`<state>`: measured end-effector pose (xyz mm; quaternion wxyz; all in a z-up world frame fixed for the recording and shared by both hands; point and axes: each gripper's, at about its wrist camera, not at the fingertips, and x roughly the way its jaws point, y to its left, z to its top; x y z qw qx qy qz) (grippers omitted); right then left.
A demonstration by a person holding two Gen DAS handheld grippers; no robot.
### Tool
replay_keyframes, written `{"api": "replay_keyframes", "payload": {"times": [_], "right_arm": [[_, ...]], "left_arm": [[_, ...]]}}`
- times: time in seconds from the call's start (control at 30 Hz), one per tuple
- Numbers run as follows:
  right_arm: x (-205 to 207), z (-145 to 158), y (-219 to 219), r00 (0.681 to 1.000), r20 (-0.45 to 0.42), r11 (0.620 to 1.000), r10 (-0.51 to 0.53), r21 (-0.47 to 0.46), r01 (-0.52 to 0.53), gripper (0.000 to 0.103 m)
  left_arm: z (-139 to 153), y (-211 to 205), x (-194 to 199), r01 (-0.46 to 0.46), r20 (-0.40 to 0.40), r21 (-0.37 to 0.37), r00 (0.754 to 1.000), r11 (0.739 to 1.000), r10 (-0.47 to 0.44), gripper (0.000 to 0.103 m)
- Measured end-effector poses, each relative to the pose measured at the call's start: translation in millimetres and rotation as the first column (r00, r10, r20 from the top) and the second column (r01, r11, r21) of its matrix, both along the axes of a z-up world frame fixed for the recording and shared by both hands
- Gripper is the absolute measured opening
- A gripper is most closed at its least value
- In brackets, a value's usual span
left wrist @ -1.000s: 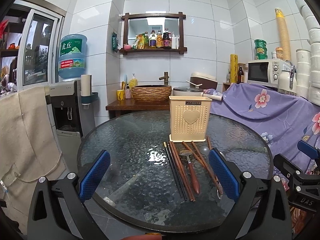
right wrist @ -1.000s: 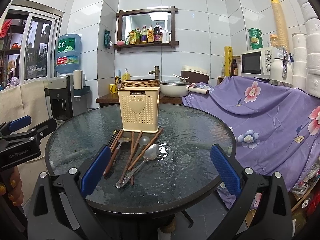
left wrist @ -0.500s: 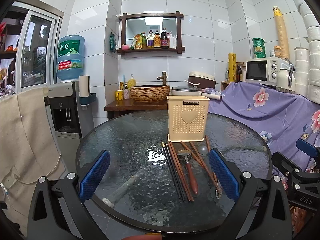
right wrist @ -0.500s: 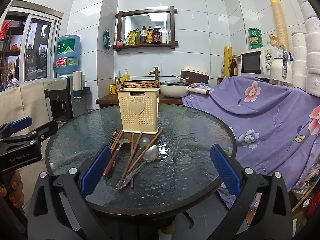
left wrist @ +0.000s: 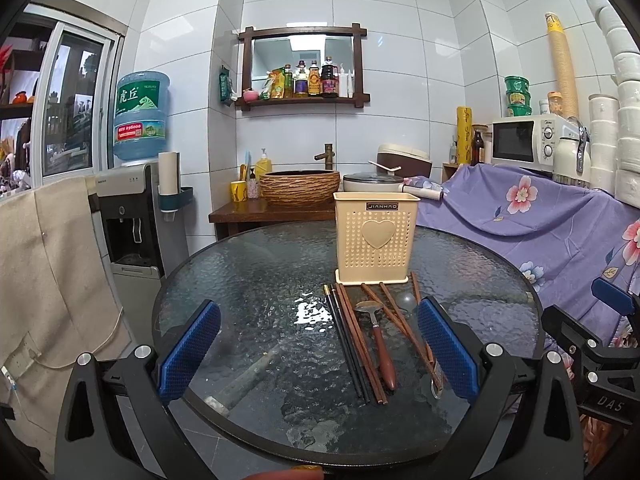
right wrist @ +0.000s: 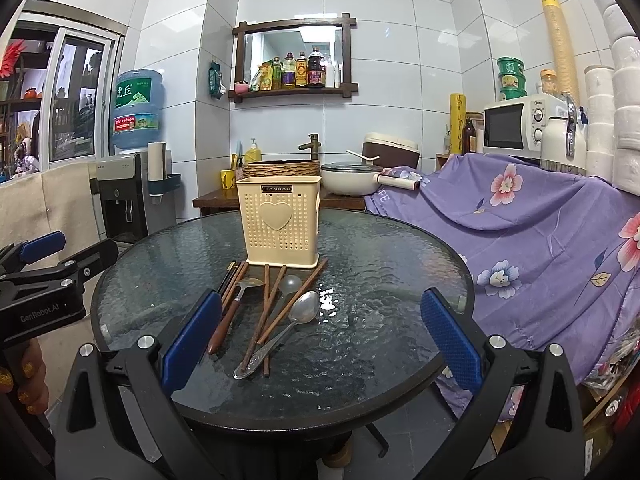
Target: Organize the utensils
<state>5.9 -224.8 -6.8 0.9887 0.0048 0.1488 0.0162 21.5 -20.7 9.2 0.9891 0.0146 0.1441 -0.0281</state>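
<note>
The utensils (right wrist: 266,312) lie crossed on the glass tabletop (right wrist: 380,344), just before the empty beige holder (right wrist: 280,224). Both hand-held grippers (left wrist: 318,354) (right wrist: 320,344) hover spread wide, holding nothing. Thin chopsticks may slide on glass, and the light holder may tip

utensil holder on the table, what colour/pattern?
Cream plastic utensil holder, perforated with small holes, with a raised heart on its front. Clearest in the right wrist view.
</note>
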Motion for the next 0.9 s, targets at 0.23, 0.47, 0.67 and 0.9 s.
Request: {"api": "replay_keyframes", "payload": {"times": [0.23,0.47,0.67,0.9], "right_arm": [[0,-1,0,1.000,-0.001,1.000,-0.001,0.000,0.001,0.098],[1,-2,1,1.000,-0.005,1.000,0.001,-0.002,-0.001,0.098],[4,-2,3,1.000,-0.006,1.000,0.005,-0.008,-0.005,0.098],[16,-4,5,0.999,-0.031,1.000,0.013,-0.016,-0.014,0.098]], "left_arm": [[1,0,1,0.001,-0.006,0.000,1.000,1.000,-0.001,0.097],[0,0,2,0.000,-0.007,0.004,1.000,1.000,0.000,0.097],[-1,0,3,0.002,-0.011,0.005,1.000,1.000,-0.002,0.097],[-4,3,16,0.018,-0.040,0.020,0.999,1.000,-0.017,0.097]]}}
